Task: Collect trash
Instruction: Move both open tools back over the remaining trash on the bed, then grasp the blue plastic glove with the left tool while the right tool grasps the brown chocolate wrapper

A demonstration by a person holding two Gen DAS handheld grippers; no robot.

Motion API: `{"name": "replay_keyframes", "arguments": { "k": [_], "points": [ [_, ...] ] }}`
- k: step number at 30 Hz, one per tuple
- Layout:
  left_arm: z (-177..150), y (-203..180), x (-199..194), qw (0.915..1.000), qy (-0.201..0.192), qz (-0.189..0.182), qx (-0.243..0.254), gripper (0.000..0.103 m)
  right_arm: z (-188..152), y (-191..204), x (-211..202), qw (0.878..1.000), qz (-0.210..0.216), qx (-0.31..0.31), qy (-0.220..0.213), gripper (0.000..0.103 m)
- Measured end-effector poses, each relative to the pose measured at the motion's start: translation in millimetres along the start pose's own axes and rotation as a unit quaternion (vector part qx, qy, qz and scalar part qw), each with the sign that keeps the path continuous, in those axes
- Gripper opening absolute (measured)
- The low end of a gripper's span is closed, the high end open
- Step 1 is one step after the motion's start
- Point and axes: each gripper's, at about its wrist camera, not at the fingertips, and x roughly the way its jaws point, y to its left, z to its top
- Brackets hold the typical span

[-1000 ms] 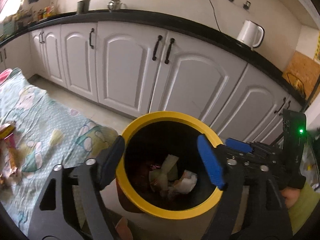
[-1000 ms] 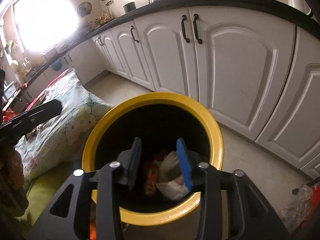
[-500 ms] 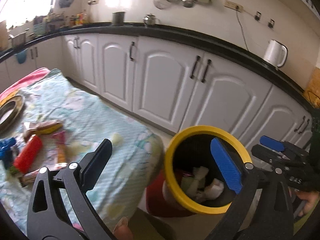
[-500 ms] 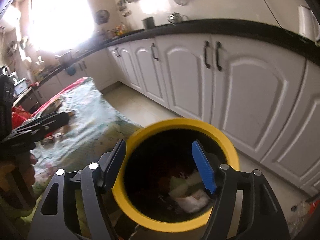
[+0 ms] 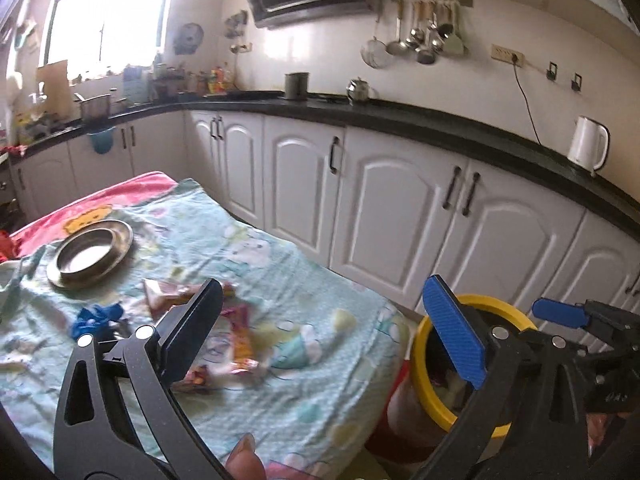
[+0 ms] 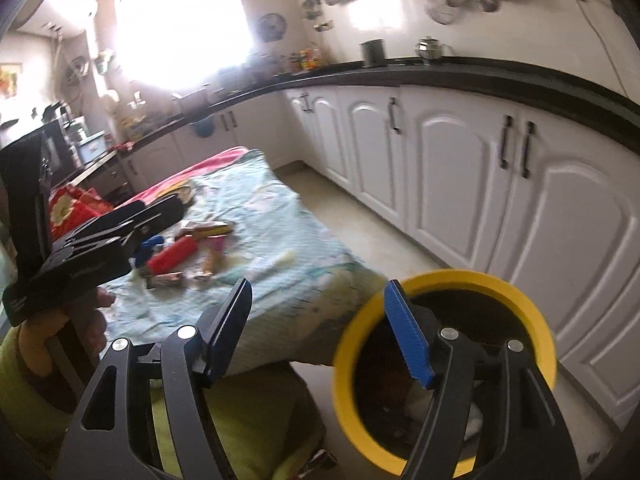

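A yellow-rimmed trash bin (image 5: 424,376) (image 6: 536,312) stands on the floor beside a table covered with a light blue cloth (image 5: 280,264) (image 6: 280,240). Wrappers (image 5: 240,336) (image 6: 208,232), a red cylinder (image 6: 173,255) and a blue scrap (image 5: 96,318) lie on the cloth. My left gripper (image 5: 324,332) is open and empty, above the table's near corner. My right gripper (image 6: 320,328) is open and empty, at the bin's left rim. Crumpled trash shows inside the bin (image 5: 452,380).
A steel plate (image 5: 90,254) sits on the cloth at the far left. White cabinets (image 5: 400,216) under a black counter (image 5: 440,124) run behind, with a white kettle (image 5: 588,144). A strip of floor (image 6: 360,216) lies between table and cabinets.
Both grippers have lifted and swung left, away from over the bin, toward the table. The right gripper has opened wider. The table's wrappers have come into view.
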Motion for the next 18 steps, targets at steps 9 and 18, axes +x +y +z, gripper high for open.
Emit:
{"name": "replay_keyframes", "arguments": {
  "k": [9, 18],
  "points": [
    [1, 49, -11, 0.9985, -0.017, 0.037, -0.036, 0.092, 21, 60, 28, 0.998, 0.042, -0.054, 0.011, 0.066],
    [-4, 102, -14, 0.9934, -0.022, 0.079, -0.080, 0.092, 22, 108, 62, 0.990, 0.076, -0.111, 0.033, 0.066]
  ]
}}
